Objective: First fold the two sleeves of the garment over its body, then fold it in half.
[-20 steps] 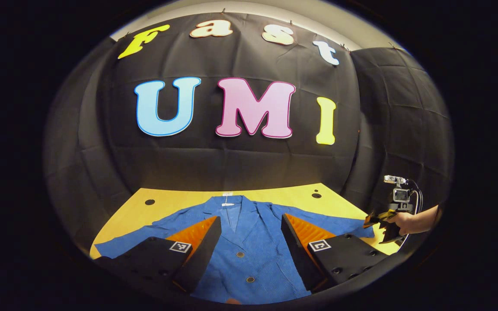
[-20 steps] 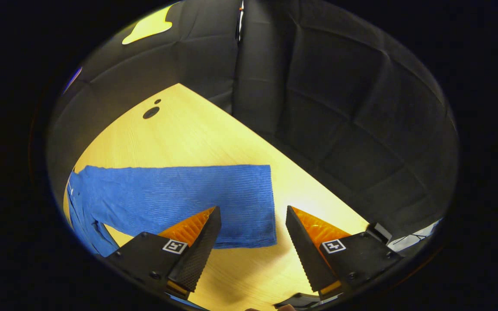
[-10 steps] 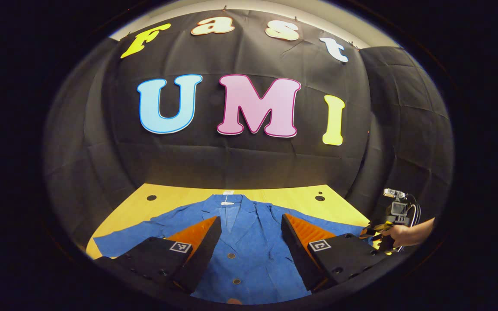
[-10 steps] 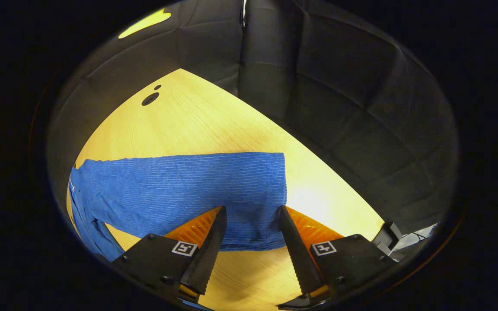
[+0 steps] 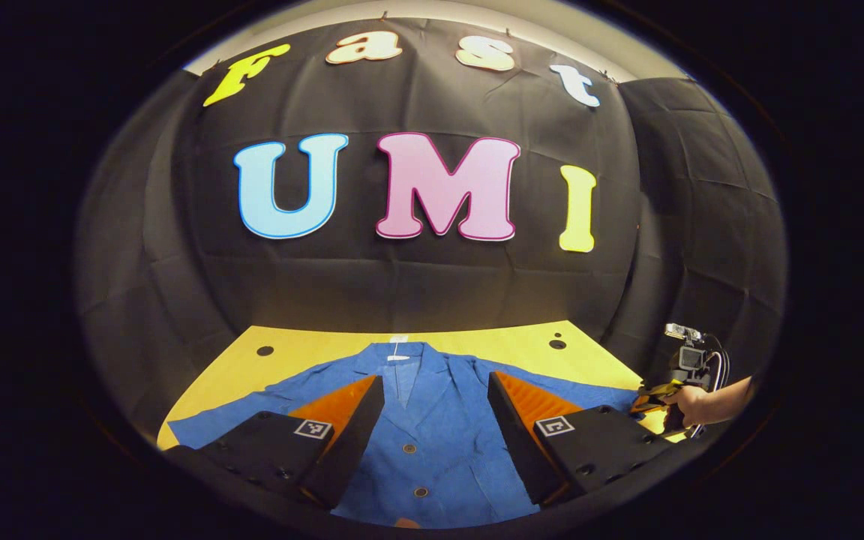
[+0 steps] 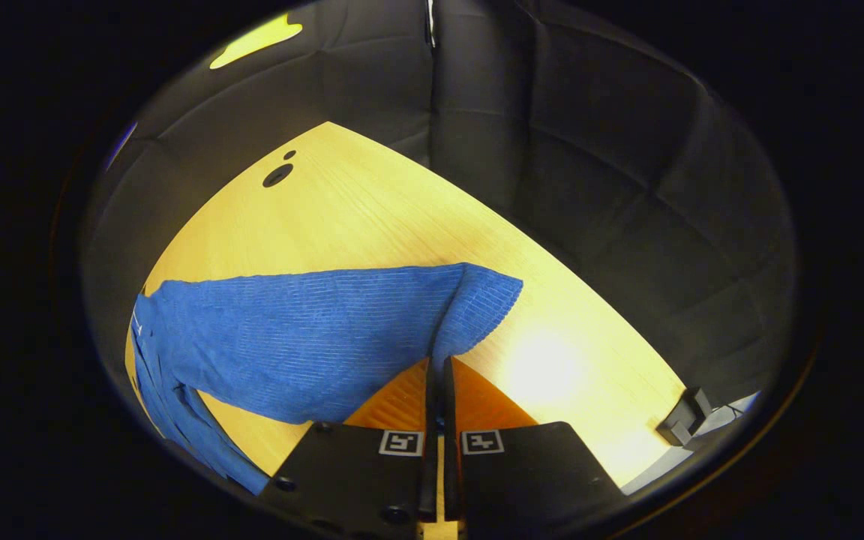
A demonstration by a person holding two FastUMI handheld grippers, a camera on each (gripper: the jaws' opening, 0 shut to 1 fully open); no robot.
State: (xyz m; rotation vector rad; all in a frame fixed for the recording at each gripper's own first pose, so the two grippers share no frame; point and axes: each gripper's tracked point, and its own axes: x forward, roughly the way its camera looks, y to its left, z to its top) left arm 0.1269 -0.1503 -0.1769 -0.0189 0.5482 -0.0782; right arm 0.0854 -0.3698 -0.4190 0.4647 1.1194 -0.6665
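A blue buttoned jacket lies flat on the yellow table, collar toward the far wall, both sleeves spread sideways. My left gripper hangs open above the jacket's chest, holding nothing. In the right gripper view the jacket's sleeve stretches across the table, and my right gripper is shut on the sleeve near its cuff, which bunches up into a ridge at the fingers. In the left gripper view the right gripper, held by a hand, sits at the far right sleeve end.
Black cloth walls close the table's far and right sides. Dark round holes mark the table's far corners; one hole shows in the right gripper view. A small dark block sits at the table's edge.
My right gripper closed from wide open onto the sleeve near the cuff, and the cloth there puckered up. My left gripper stayed open over the jacket's chest.
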